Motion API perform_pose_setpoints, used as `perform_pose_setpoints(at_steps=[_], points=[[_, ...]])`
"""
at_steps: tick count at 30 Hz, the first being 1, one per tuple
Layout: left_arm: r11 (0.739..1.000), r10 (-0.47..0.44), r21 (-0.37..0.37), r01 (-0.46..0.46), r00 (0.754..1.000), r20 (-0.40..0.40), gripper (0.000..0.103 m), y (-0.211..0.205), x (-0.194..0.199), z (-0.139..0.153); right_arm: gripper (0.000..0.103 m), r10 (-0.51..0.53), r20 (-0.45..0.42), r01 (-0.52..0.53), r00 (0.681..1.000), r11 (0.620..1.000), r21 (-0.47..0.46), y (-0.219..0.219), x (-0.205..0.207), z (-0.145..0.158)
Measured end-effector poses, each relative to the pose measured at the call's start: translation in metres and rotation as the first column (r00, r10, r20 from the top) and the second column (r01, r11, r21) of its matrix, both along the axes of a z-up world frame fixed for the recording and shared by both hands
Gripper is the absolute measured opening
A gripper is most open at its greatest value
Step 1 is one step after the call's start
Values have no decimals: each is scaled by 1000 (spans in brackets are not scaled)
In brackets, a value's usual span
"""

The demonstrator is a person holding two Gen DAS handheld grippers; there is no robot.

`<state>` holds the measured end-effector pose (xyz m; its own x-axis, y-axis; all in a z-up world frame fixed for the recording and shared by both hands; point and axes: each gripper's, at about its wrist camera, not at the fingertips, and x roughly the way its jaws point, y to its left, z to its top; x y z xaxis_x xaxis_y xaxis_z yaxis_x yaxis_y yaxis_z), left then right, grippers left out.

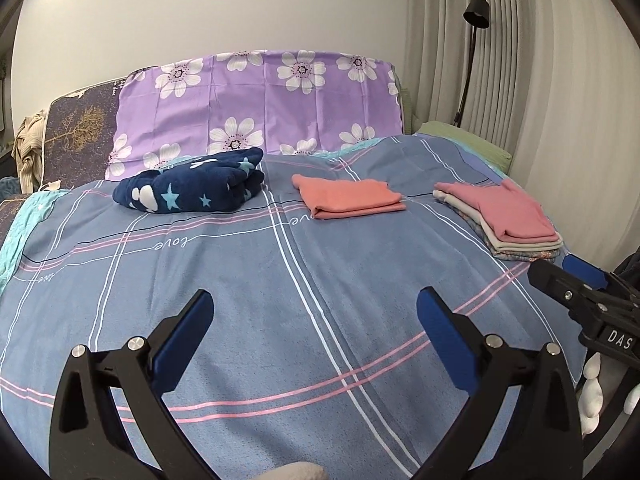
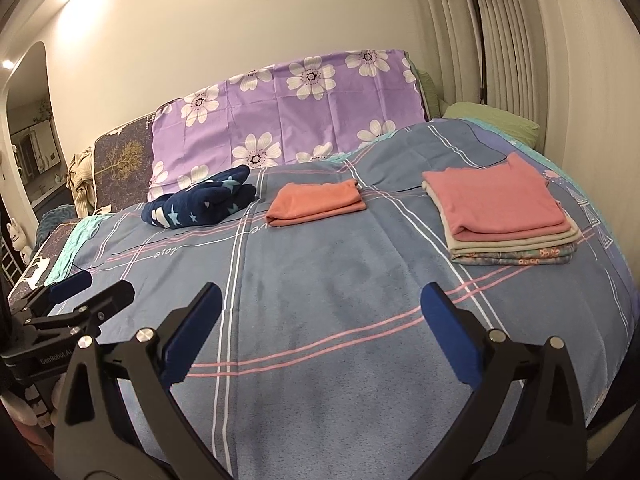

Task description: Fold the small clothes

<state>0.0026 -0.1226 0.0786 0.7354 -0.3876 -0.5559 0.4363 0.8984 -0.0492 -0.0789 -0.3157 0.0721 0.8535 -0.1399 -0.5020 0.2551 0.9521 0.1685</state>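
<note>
Nearest, we see the left tool and the right tool hovering side by side over the bare front of the bed, each with its blue-padded fingers spread wide and nothing between them. Held so, empty and apart, both are free to reach for cloth, and we judge that one garment has just been finished or the next is about to be fetched.

Beyond them the checked blue bedspread lies smooth, kept as working ground for spreading a garment flat.

Farther back, three lots of clothes sit in a row, well apart. To the right, a stack of folded clothes, pink on top, is squared up near the bed's edge, apparently the pile of finished work. At centre lies a single folded salmon piece, set down by itself. To the left, a navy star-printed garment is bunched loosely, not squared, so we judge it the likely next item.

Behind all, a purple flowered cloth covers the headboard.
</note>
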Motion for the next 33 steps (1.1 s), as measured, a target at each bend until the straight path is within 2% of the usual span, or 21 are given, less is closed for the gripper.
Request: perform_pose_setpoints(at_steps=[8, 33], points=[[1000, -23, 10, 23, 1000, 0, 102, -6, 0, -3, 101, -2, -27, 2, 1000, 1000, -5, 1, 5, -6], [1000, -14, 15, 14, 1000, -26, 102, -8, 9, -14, 101, -9, -53, 7, 999, 1000, -24, 2, 13, -15]])
